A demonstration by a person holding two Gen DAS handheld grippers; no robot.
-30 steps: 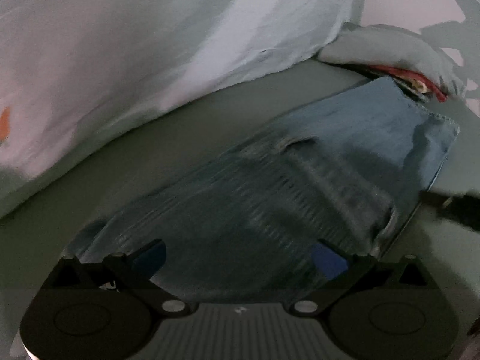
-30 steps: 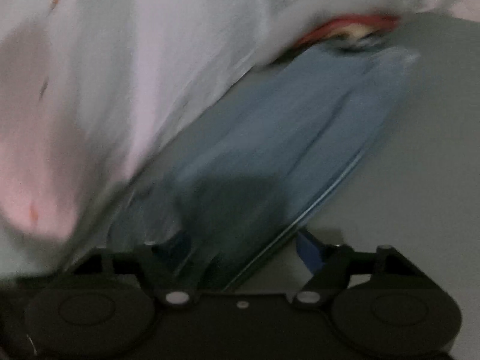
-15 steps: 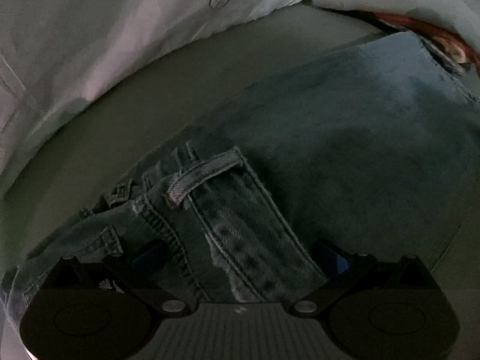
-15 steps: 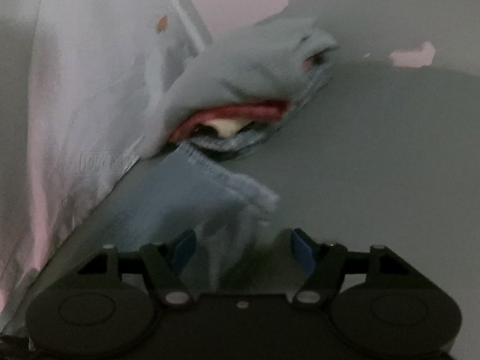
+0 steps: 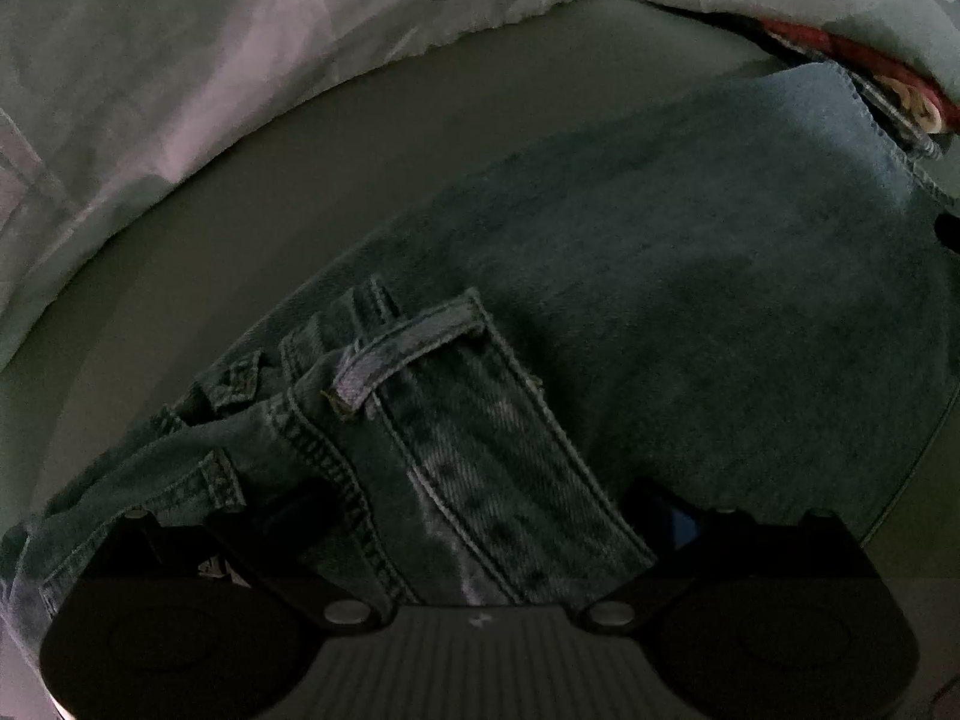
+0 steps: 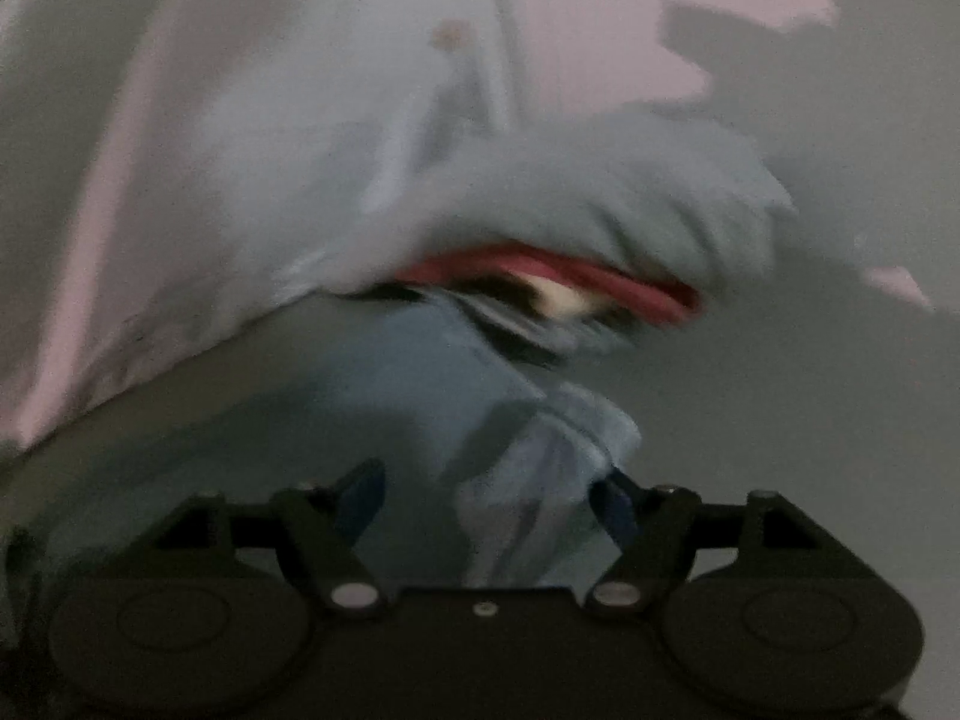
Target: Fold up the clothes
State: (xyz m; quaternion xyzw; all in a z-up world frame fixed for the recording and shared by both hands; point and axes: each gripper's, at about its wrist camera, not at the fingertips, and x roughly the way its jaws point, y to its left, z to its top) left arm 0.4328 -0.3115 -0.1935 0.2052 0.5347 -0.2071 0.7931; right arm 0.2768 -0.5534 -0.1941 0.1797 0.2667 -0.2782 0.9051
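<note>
Surface (image 5: 420, 138): grey, dim.
Jeans (image 5: 690, 300): flat, waistband nearest.
Left gripper (image 5: 486, 516): fingers spread, waistband between.
Right gripper (image 6: 489, 498): fingers apart, hem between; grip unclear.

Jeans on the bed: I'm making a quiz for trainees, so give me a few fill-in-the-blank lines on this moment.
1. The left gripper sits at the ____ end of the jeans, by a belt loop.
2. The right gripper sits at the jeans' ____ end.
3. Beyond the jeans, under a pale cloth, shows a strip of ____ fabric.

Missing words: waistband; hem; red
</note>
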